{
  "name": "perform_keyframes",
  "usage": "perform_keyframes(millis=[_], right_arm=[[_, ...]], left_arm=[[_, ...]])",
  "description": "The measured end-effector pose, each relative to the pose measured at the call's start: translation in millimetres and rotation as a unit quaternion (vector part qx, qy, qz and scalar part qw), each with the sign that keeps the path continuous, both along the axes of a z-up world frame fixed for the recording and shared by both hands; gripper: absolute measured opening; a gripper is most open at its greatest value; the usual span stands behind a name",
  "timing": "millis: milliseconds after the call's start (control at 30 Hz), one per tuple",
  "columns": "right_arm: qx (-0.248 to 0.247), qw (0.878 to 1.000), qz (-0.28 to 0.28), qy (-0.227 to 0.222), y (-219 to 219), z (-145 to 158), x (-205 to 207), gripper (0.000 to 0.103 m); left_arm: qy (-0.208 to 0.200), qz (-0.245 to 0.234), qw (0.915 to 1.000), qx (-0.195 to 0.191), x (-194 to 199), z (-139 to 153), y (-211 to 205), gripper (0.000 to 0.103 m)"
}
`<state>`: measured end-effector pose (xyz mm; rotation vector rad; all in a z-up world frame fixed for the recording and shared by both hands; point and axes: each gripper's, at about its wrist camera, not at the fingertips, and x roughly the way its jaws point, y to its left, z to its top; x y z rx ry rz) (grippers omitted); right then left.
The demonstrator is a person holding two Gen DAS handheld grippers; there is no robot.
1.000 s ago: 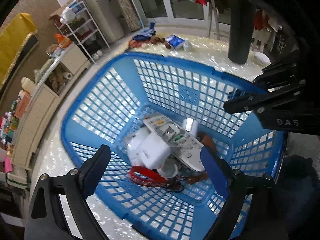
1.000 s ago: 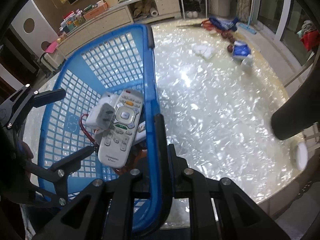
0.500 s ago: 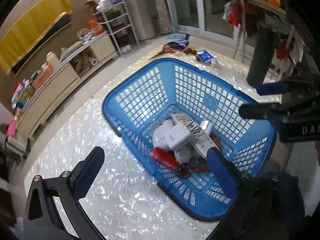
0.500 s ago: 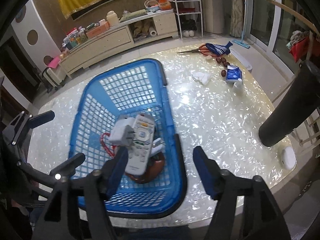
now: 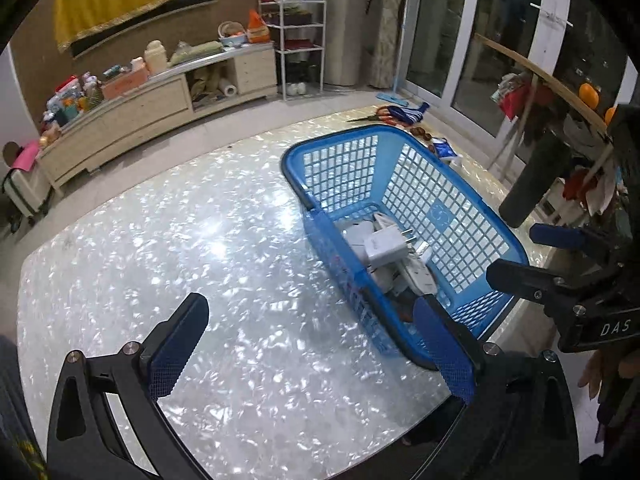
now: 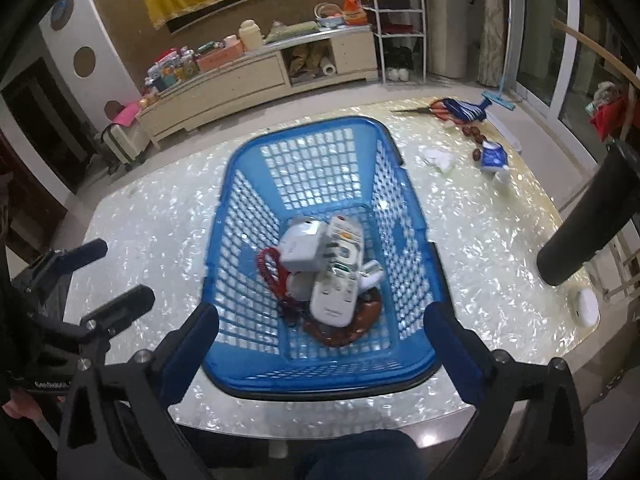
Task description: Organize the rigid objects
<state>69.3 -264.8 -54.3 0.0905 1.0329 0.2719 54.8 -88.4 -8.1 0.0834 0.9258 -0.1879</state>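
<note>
A blue plastic basket stands on the pearly white table; it also shows in the left wrist view. Inside lie a white remote control, a white plug adapter, a red cord and a brown object. The adapter and remote show in the left wrist view too. My right gripper is open and empty, held above the basket's near rim. My left gripper is open and empty over the bare table left of the basket.
A black cylinder and a small white disc stand at the table's right edge. A blue packet, white tissue, scissors and brown nuts lie at the far right. A sideboard is beyond the table.
Both grippers have pulled back and up, away from the basket. The right gripper was shut on the basket's rim, then let go and opened. The left has swung left over bare table.
</note>
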Motion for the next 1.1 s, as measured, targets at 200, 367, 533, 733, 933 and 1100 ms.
perform_keyframes(millis=[200, 367, 533, 733, 933, 1100], right_arm=[[-0.009, 1.000, 0.008, -0.020, 17.6, 11.8, -11.8, 0.103], [-0.008, 0.999, 0.010, -0.034, 20.7, 18.0, -19.7, 0.103], [-0.013, 0.999, 0.013, -0.039, 26.5, 20.0, -23.3, 0.103], [-0.029, 0.998, 0.020, -0.053, 32.9, 25.5, -28.7, 0.103], [-0.026, 0.998, 0.024, -0.053, 34.5, 24.4, -28.5, 0.103], [-0.027, 0.998, 0.026, -0.053, 36.1, 23.7, -27.8, 0.103]], left_arm=[[-0.011, 0.017, 0.9997, -0.013, -16.0, 9.5, 11.3, 0.103], [-0.010, 0.027, 0.9990, -0.035, -23.5, 16.2, 23.8, 0.103], [-0.014, 0.031, 0.9988, -0.034, -30.9, 22.2, 27.1, 0.103], [-0.020, 0.043, 0.9983, -0.034, -36.1, 29.1, 32.6, 0.103], [-0.020, 0.050, 0.9979, -0.035, -39.1, 29.6, 37.3, 0.103], [-0.018, 0.048, 0.9978, -0.041, -41.5, 31.7, 40.2, 0.103]])
